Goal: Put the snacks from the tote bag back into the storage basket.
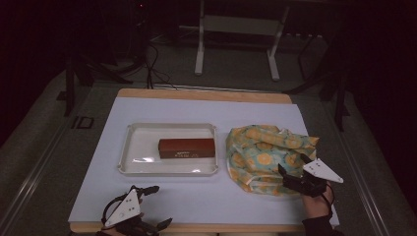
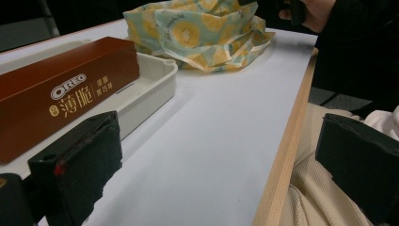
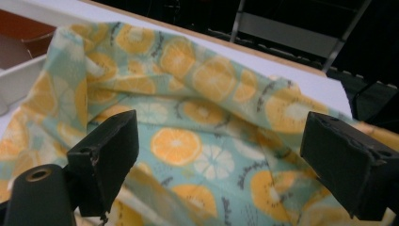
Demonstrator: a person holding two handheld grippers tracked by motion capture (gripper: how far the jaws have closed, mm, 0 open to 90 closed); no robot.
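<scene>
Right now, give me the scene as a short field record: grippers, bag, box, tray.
right gripper: open, jaws wide, over the bag's near edge
left gripper: open, at the table's near edge, apart from everything
bag: crumpled, orange-slice print, right of the tray
box: brown Oreo box, lying flat in the tray
tray: white, mid-table

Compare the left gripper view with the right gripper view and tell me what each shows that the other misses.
Left gripper view alone: the Oreo lettering on the brown box, the table's wooden edge, a cream garment at the person's lap, and the left tool open over bare table. Right gripper view alone: a grey metal frame behind the table, and the right tool open just above the cloth. Both: the fruit-print bag and the white tray.
</scene>
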